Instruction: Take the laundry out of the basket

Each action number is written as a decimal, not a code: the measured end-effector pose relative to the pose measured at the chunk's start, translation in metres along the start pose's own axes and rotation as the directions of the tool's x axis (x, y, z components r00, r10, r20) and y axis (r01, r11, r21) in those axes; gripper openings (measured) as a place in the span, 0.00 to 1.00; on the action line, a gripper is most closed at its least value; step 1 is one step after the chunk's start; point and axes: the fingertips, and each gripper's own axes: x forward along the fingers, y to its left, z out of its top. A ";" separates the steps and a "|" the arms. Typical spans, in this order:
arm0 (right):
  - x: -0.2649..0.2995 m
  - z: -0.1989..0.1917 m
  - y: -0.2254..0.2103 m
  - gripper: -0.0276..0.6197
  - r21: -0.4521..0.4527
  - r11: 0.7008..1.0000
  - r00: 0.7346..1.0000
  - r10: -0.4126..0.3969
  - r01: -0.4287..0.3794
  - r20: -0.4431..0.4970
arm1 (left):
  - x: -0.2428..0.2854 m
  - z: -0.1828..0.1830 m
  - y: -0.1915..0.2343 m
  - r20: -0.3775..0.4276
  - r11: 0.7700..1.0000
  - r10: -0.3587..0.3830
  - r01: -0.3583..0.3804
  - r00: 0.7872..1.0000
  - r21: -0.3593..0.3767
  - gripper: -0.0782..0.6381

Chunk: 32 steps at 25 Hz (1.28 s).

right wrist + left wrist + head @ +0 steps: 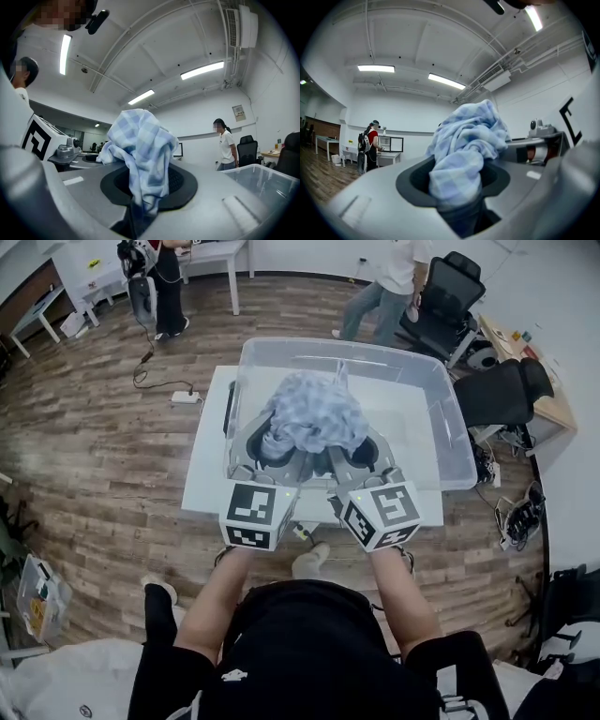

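A brown wood-plank floor (94,456) fills the room, and on it stands a white rectangular table (202,474) that carries a large clear plastic bin (441,418), the basket of the task, which sits toward the table's right side and overhangs its right edge. Beyond the table's right end are two black office chairs, one beside the bin (506,390) and one farther back (450,296). A person in a white top and jeans (389,287) stands by the farther chair. A second person in dark clothes (164,287) stands by another white table at the far left. The laundry is a crumpled blue-and-white checked cloth (314,413). It is bunched into one bundle and held up over the near half of the bin by both grippers. In the gripper views it rises against the ceiling, with the bin's rim (262,178) lower down at the right. The left gripper (267,442) reaches in from the near left with its jaws pointing upward. In its own view they are clamped on a thick twist of the cloth (464,145), which fills the narrow gap between them (457,197). The right gripper (361,446) comes in just beside it from the near right. Its jaws are drawn closer together and pinch a thinner hanging fold of the same cloth (140,150) where it drops between them (140,201). A white power strip (184,397) lies on the floor just left of the table.
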 end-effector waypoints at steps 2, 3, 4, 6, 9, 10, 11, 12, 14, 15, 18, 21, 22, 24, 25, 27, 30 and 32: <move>-0.007 0.001 0.003 0.17 0.001 1.000 1.000 -0.004 0.004 0.001 | -0.006 0.000 -0.004 0.004 1.000 0.000 0.000 1.000 -0.003 0.41; -0.010 0.002 0.005 0.17 0.001 1.000 1.000 -0.005 0.005 0.002 | -0.009 0.001 -0.006 0.006 1.000 -0.001 0.001 1.000 -0.005 0.41; -0.013 0.002 0.007 0.17 0.000 1.000 1.000 -0.006 0.006 0.003 | -0.012 0.001 -0.007 0.008 1.000 -0.002 0.002 1.000 -0.006 0.41; -0.018 0.004 0.012 0.17 -0.001 1.000 1.000 -0.006 0.006 0.007 | -0.020 0.003 -0.009 0.009 1.000 -0.004 0.004 1.000 -0.005 0.41; -0.025 0.006 0.023 0.17 -0.004 1.000 1.000 -0.003 0.003 0.011 | -0.032 0.006 -0.011 0.016 1.000 -0.004 0.004 1.000 -0.003 0.41; -0.027 0.006 0.027 0.17 -0.004 1.000 1.000 -0.001 0.001 0.011 | -0.036 0.006 -0.011 0.018 1.000 -0.004 0.004 1.000 -0.004 0.41; -0.029 0.005 0.030 0.17 -0.003 1.000 1.000 0.001 -0.001 0.009 | -0.040 0.005 -0.011 0.017 1.000 -0.003 0.003 1.000 -0.005 0.41; -0.031 0.004 0.033 0.17 -0.002 1.000 1.000 0.002 -0.002 0.007 | -0.044 0.004 -0.012 0.015 1.000 -0.003 0.003 1.000 -0.006 0.41; -0.033 0.003 0.039 0.17 -0.001 1.000 1.000 0.004 -0.004 0.003 | -0.050 0.003 -0.011 0.010 1.000 -0.002 0.002 1.000 -0.006 0.41; -0.034 0.003 0.042 0.17 0.000 1.000 1.000 0.004 -0.004 0.001 | -0.054 0.002 -0.010 0.009 1.000 -0.001 0.001 1.000 -0.007 0.41; -0.036 0.001 0.053 0.17 0.000 1.000 1.000 0.003 -0.003 -0.004 | -0.064 -0.001 -0.008 0.008 1.000 -0.006 0.006 1.000 -0.013 0.41; -0.041 0.000 0.061 0.17 0.000 1.000 1.000 0.000 0.000 -0.003 | -0.073 -0.002 -0.009 0.013 1.000 -0.010 0.011 1.000 -0.018 0.41; -0.043 0.000 0.062 0.17 -0.001 1.000 1.000 0.000 0.000 -0.003 | -0.075 -0.002 -0.010 0.016 1.000 -0.011 0.011 1.000 -0.018 0.41; -0.048 -0.002 0.064 0.17 -0.002 1.000 1.000 -0.001 0.001 -0.004 | -0.079 -0.004 -0.013 0.018 1.000 -0.011 0.012 1.000 -0.016 0.41; -0.050 -0.002 0.064 0.17 -0.003 1.000 1.000 0.000 0.000 -0.005 | -0.080 -0.004 -0.015 0.018 1.000 -0.011 0.011 1.000 -0.016 0.41; -0.052 -0.003 0.063 0.17 -0.002 1.000 1.000 0.003 -0.003 -0.005 | -0.080 -0.005 -0.017 0.017 1.000 -0.010 0.010 1.000 -0.015 0.41; -0.055 -0.002 0.062 0.17 0.001 1.000 1.000 0.013 -0.013 0.002 | -0.081 -0.004 -0.020 0.021 1.000 -0.004 0.004 1.000 -0.013 0.41; -0.057 -0.001 0.061 0.17 0.003 1.000 1.000 0.021 -0.021 0.007 | -0.081 -0.002 -0.023 0.025 1.000 0.002 -0.002 1.000 -0.013 0.41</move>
